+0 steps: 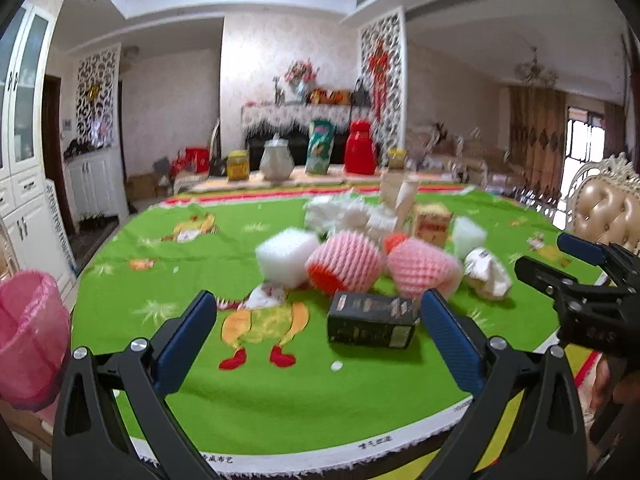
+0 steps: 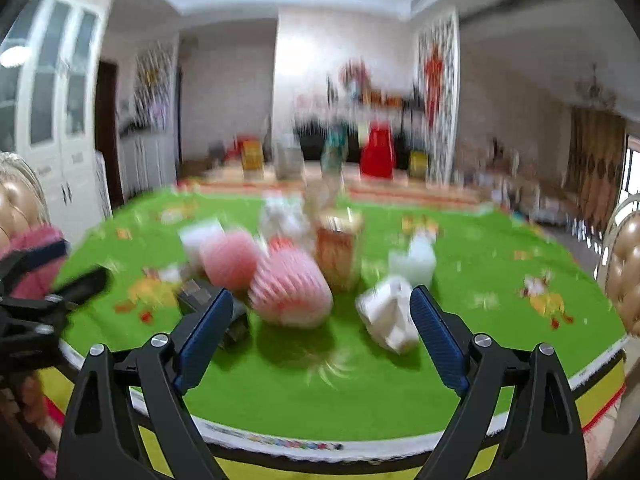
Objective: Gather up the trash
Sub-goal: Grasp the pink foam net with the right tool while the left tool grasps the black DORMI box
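**Both grippers spread above the near table edge, trash heaped at centre**

The left gripper [image 1: 316, 320] hovers with fingers wide apart and nothing between them; a dark box [image 1: 372, 320] lies just beyond, near its right finger. The right gripper [image 2: 322, 320] is likewise spread and holds nothing, a crumpled white wad [image 2: 388, 314] beside its right finger. Pink foam nets [image 1: 344, 262], white foam blocks [image 1: 286, 256] and a yellow carton [image 1: 432, 224] cluster mid-cloth on the green tablecloth [image 1: 160, 264]. A pink-lined bin [image 1: 28, 332] stands off the table's near left edge.

Far side of the bench: red jug [image 1: 360, 148], glass jar [image 1: 275, 159], patterned green canister [image 1: 319, 146], yellow jar [image 1: 238, 165]. Left: white cabinet [image 1: 24, 120]. Right: tufted chair [image 1: 608, 208].
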The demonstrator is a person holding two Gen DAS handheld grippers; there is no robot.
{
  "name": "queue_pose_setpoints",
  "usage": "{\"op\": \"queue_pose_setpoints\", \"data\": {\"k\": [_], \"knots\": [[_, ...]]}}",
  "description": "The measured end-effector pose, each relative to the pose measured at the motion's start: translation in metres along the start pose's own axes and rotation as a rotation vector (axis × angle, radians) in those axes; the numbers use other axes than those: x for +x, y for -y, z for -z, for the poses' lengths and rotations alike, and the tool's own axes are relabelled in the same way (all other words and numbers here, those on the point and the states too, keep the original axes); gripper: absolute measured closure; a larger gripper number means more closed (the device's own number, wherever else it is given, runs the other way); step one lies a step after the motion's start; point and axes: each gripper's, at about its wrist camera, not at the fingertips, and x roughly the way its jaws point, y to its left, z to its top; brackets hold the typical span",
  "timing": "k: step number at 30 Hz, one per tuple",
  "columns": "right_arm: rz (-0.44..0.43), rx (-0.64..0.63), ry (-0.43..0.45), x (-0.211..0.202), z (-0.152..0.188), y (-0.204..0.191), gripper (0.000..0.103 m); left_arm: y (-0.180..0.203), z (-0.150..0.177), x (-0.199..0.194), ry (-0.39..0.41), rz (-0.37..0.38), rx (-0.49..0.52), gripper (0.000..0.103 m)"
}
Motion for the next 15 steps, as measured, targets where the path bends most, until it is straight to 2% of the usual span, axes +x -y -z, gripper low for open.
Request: {"op": "queue_pose_setpoints", "data": {"k": [3,6,9,12,15], "knots": [[-0.013,0.018,-0.133,0.040,-0.002,0.009,0.018,-0.006,0.002,0.024,-0.116,0.014,-0.022,0.004],[-0.040,0.053,-0.224,0.078,-0.006,0.013,0.018,-0.010,0.004,0.048,-0.207,0.029,-0.041,0.004],[-0.095,0.091,-0.248,0.098,-0.013,0.011,0.018,-0.018,0.014,0.070,-0.330,0.034,-0.070,0.005],[-0.140,0.098,-0.258,0.112,-0.022,-0.002,0.018,-0.028,0.026,0.078,-0.411,0.094,-0.162,0.005],[-0.163,0.072,-0.290,0.128,-0.027,-0.017,0.018,-0.027,0.032,0.081,-0.444,0.118,-0.209,0.005]]}}
